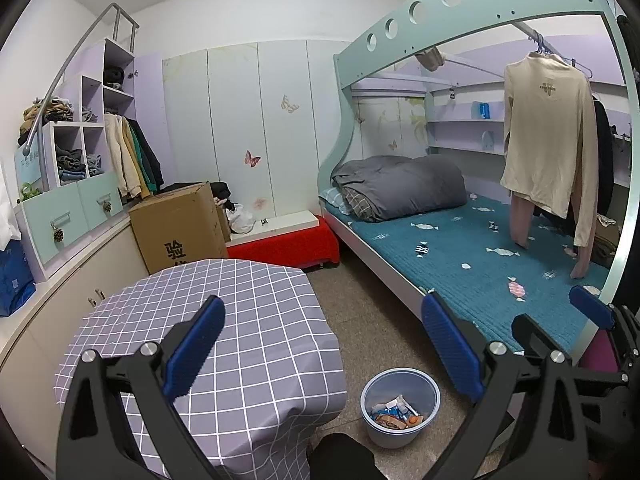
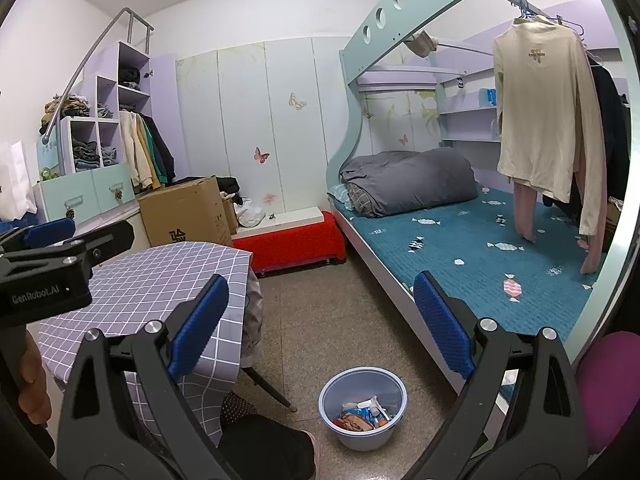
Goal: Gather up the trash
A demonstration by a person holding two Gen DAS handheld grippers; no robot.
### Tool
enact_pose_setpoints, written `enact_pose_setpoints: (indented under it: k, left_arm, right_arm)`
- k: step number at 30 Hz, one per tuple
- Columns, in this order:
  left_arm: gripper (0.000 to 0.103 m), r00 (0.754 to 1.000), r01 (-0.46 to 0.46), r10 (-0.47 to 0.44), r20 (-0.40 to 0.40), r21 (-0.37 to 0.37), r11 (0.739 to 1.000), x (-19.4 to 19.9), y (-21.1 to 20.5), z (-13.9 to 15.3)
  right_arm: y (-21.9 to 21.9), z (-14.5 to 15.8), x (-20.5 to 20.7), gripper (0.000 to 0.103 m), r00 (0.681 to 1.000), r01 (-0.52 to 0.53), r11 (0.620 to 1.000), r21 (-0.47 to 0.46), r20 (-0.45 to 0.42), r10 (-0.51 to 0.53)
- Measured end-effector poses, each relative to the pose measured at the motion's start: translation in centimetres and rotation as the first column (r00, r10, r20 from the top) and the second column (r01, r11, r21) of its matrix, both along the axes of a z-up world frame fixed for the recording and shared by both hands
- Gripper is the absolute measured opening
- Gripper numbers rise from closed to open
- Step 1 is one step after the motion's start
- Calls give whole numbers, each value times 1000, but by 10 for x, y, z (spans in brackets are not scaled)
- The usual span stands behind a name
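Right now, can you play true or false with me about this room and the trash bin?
1. The blue bin on the floor has trash inside it. True.
2. The left gripper is squeezing a wrapper. False: its jaws stand wide apart with nothing between them.
3. The checked tablecloth has trash lying on it. False: the part in view is bare.
4. A cream top hangs over the bed. True.
5. The right gripper is open. True.
6. The cardboard box sits on the bed. False: it stands on the floor past the table, near the wardrobe.
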State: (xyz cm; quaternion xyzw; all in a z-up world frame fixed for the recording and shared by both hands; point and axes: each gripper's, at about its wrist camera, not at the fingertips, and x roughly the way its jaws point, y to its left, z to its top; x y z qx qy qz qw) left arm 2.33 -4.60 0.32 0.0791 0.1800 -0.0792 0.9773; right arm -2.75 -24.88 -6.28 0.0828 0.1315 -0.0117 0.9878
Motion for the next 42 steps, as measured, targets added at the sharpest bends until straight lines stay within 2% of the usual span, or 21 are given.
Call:
enact_pose_setpoints:
  k: [42]
  left_arm:
    - [97, 1000, -5, 5, 2, 1, 1000, -1, 0, -2]
  right_arm:
    - [5, -8, 1, 92, 1000, 2, 1000, 7, -16, -2]
